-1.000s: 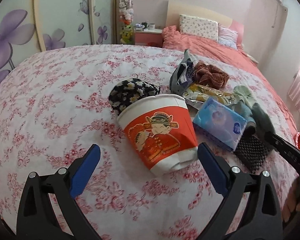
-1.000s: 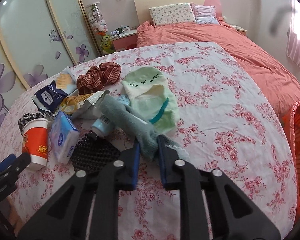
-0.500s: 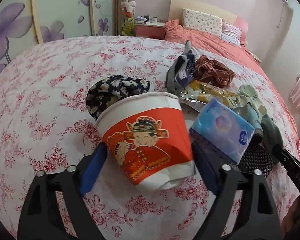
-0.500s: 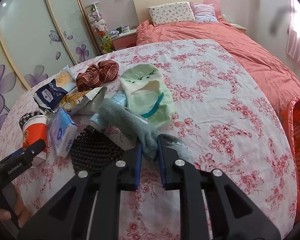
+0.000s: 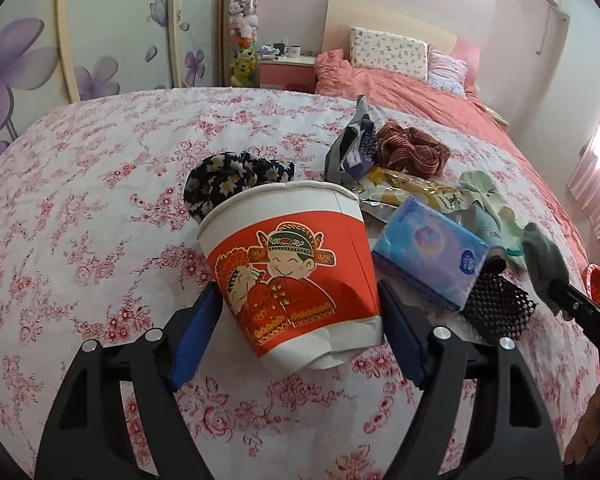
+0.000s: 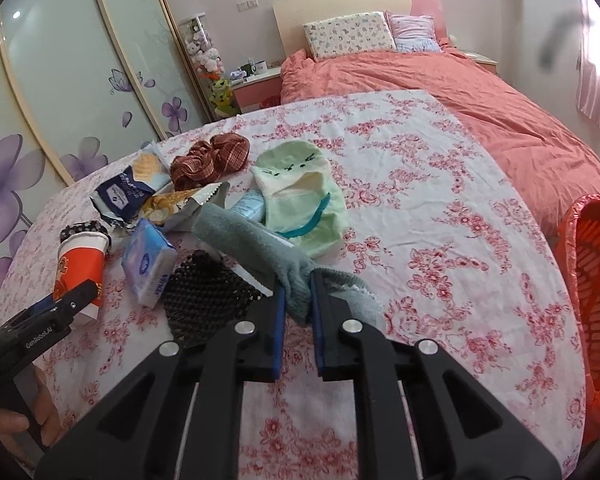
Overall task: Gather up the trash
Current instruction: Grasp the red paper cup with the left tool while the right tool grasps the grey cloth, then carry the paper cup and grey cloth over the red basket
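Note:
A red and white paper cup (image 5: 292, 264) leans tilted on the flowered bedspread (image 5: 80, 220). My left gripper (image 5: 296, 296) has its jaws closing on it, and both blue pads (image 5: 196, 332) touch its lower sides. The cup (image 6: 80, 268) and left gripper (image 6: 60, 308) also show at the left of the right wrist view. My right gripper (image 6: 298, 280) is shut on a grey-green sock (image 6: 252, 244), pinching its near end. That sock (image 5: 544, 256) hangs from the right gripper's tip (image 5: 572, 304) in the left wrist view.
Beside the cup lie a blue tissue pack (image 5: 428, 252), a black mesh piece (image 5: 496, 308), snack wrappers (image 5: 404, 188), a brown scrunchie (image 5: 412, 148), a black floral cloth (image 5: 236, 176) and a pale green sock (image 6: 300, 196). An orange basket (image 6: 596, 280) stands at the bed's right edge.
My left gripper moved in toward the cup and its jaws narrowed from wide apart until the pads reached the cup's sides. The right gripper stayed shut on the grey-green sock.

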A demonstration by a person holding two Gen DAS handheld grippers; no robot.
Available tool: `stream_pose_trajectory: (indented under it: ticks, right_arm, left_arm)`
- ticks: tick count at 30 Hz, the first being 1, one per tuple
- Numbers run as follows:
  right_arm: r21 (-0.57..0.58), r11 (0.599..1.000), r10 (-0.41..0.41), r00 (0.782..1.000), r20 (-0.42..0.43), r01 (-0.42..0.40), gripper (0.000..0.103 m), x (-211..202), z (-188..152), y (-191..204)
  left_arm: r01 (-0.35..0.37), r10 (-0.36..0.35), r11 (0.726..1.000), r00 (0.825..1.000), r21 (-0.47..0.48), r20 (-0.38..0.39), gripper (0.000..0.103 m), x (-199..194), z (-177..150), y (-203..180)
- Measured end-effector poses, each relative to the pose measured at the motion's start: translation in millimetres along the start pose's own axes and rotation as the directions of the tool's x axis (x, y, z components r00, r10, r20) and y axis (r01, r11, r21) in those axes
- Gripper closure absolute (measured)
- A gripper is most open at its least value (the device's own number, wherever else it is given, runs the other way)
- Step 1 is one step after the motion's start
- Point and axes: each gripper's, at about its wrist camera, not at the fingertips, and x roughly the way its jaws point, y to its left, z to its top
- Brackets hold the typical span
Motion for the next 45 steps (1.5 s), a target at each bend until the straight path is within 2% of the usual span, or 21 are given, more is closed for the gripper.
stream_pose_trajectory:
  ticks: [11, 22, 29, 35, 45]
  right_arm:
    - [0.029, 1.0, -0.008, 0.997, 0.079, 0.006, 0.091, -43, 2, -17]
    - [0.08, 0.997, -0.03, 0.981, 0.193, 0.014, 0.091, -101, 1, -43]
    - [0.147, 0.988, -0.08, 0.957, 0.277, 0.04, 0.091, -142, -1, -66]
    - [0.199, 0.977, -0.149, 0.927, 0.344, 0.084, 0.091, -173, -4, -90]
    - [0.315, 0.936, -0.278, 0.877, 0.391, 0.156, 0.091, -204, -17, -143]
  left_arm:
    - [0.038, -0.04, 0.998, 0.998, 0.047, 0.042, 0.026, -32, -1, -21]
    - [0.1, -0.116, 0.986, 0.986, 0.136, 0.116, 0.026, -77, 2, -67]
    - [0.158, -0.19, 0.965, 0.971, 0.208, 0.143, 0.026, -98, 3, -108]
    - [0.213, -0.257, 0.94, 0.956, 0.266, 0.144, 0.026, -105, 2, -142]
    - [0.3, -0.363, 0.876, 0.926, 0.379, 0.105, 0.026, -108, -8, -212]
